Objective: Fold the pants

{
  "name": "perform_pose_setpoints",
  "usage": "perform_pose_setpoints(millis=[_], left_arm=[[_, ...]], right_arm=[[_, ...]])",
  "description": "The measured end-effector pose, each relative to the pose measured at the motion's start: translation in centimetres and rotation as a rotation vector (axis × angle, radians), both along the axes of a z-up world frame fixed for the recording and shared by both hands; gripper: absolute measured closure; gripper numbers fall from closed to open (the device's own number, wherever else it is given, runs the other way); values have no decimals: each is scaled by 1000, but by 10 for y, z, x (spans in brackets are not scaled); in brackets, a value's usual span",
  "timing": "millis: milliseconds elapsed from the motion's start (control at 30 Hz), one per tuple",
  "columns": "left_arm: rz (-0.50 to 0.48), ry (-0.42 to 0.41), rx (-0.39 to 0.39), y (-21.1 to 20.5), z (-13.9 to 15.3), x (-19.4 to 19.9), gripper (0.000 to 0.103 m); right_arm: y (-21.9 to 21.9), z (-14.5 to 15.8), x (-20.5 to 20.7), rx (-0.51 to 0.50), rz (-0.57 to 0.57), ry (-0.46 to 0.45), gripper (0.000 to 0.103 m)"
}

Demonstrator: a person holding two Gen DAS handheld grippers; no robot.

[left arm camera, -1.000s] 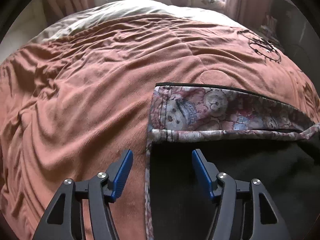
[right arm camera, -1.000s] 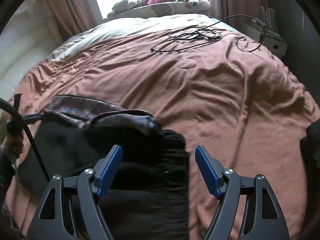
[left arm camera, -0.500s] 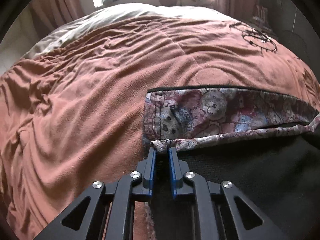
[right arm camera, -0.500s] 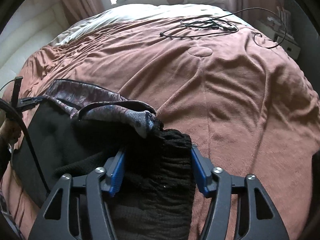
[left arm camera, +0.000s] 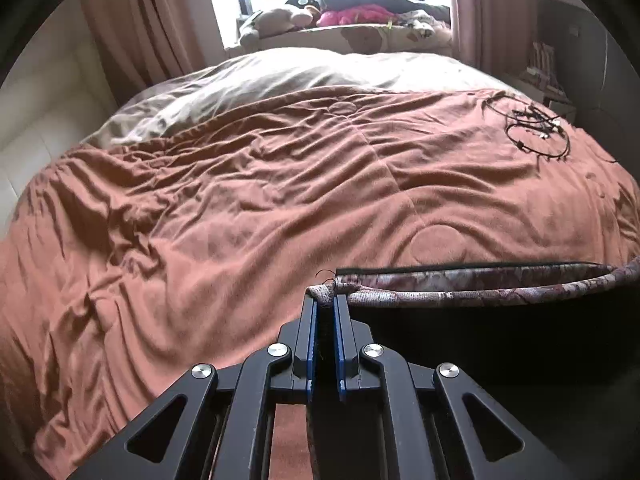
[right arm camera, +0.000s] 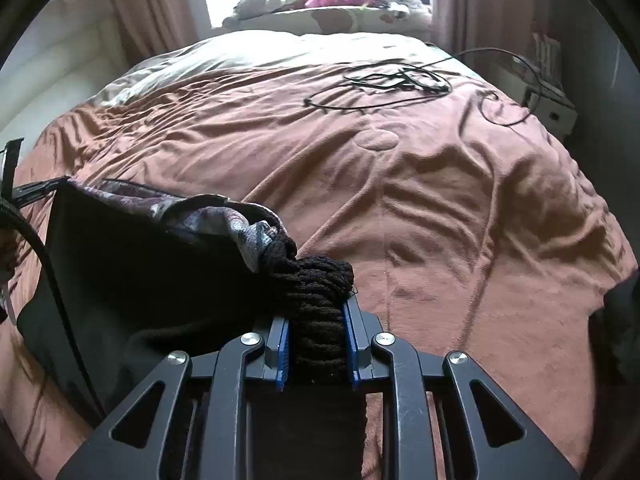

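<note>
Black pants (left arm camera: 500, 352) with a patterned bear-print lining (left arm camera: 472, 284) lie on a rust-brown bedspread (left arm camera: 240, 208). My left gripper (left arm camera: 325, 300) is shut on the pants' left top corner and holds the patterned edge lifted. My right gripper (right arm camera: 316, 304) is shut on a thick bunch of black ribbed fabric (right arm camera: 316, 280) at the pants' right corner, lifted off the bed. The black pants (right arm camera: 132, 272) hang stretched between the two grippers, and the left gripper shows at the left edge of the right wrist view (right arm camera: 24, 192).
A tangle of black cable (right arm camera: 384, 84) lies on the far right of the bed; it also shows in the left wrist view (left arm camera: 536, 128). Pillows and stuffed toys (left arm camera: 340, 16) sit by the window. A nightstand (right arm camera: 548, 100) stands at the right.
Both grippers went from open to shut on the pants' corners. They have since lifted the held edge off the bed, so the lining now appears as a thin strip.
</note>
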State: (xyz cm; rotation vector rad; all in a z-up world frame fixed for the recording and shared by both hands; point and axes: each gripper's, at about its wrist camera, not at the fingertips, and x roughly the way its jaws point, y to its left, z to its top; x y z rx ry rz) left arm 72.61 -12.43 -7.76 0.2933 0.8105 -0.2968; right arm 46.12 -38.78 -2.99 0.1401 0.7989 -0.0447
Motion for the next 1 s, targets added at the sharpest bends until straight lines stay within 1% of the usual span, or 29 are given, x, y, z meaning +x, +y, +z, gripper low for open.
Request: perform_pose_setpoints(millis=[100, 200, 333, 400, 533, 567, 600, 633, 667, 700, 733, 767, 867, 933, 1000], left_arm=[[13, 11, 21, -8, -6, 13, 94], [29, 47, 45, -16, -21, 30, 94], [60, 85, 51, -22, -42, 49, 94], [67, 100, 52, -25, -51, 55, 94], [80, 125, 41, -27, -62, 60, 93], [83, 137, 50, -29, -65, 62, 88], [92, 143, 70, -30, -67, 64, 85], [100, 134, 86, -30, -67, 64, 76], [111, 122, 102, -30, -65, 65, 62], [126, 108, 117, -28, -62, 64, 56], [145, 101, 119, -23, -58, 64, 44], [164, 102, 102, -17, -53, 63, 39], [165, 108, 47, -1, -41, 56, 38], [169, 109, 45, 9, -33, 47, 38], [165, 119, 21, 18, -27, 39, 38]], right_arm=[[-1, -2, 8, -3, -21, 15, 84], [-1, -6, 19, 8, -41, 39, 84], [2, -12, 35, -9, -51, 62, 84], [6, -16, 41, -34, -54, 71, 84], [9, -23, 48, -49, -66, 74, 83], [9, -25, 50, -49, -71, 75, 83], [8, -26, 51, -53, -80, 75, 79], [7, -27, 53, -52, -90, 75, 73], [5, -28, 54, -40, -92, 75, 65], [4, -29, 55, -34, -90, 71, 60], [3, -28, 54, -47, -102, 69, 47], [0, -26, 51, -45, -109, 62, 39], [-7, -18, 37, 28, -93, 24, 38], [-10, -13, 27, 40, -98, 9, 38], [-13, -8, 17, 58, -93, -1, 38]])
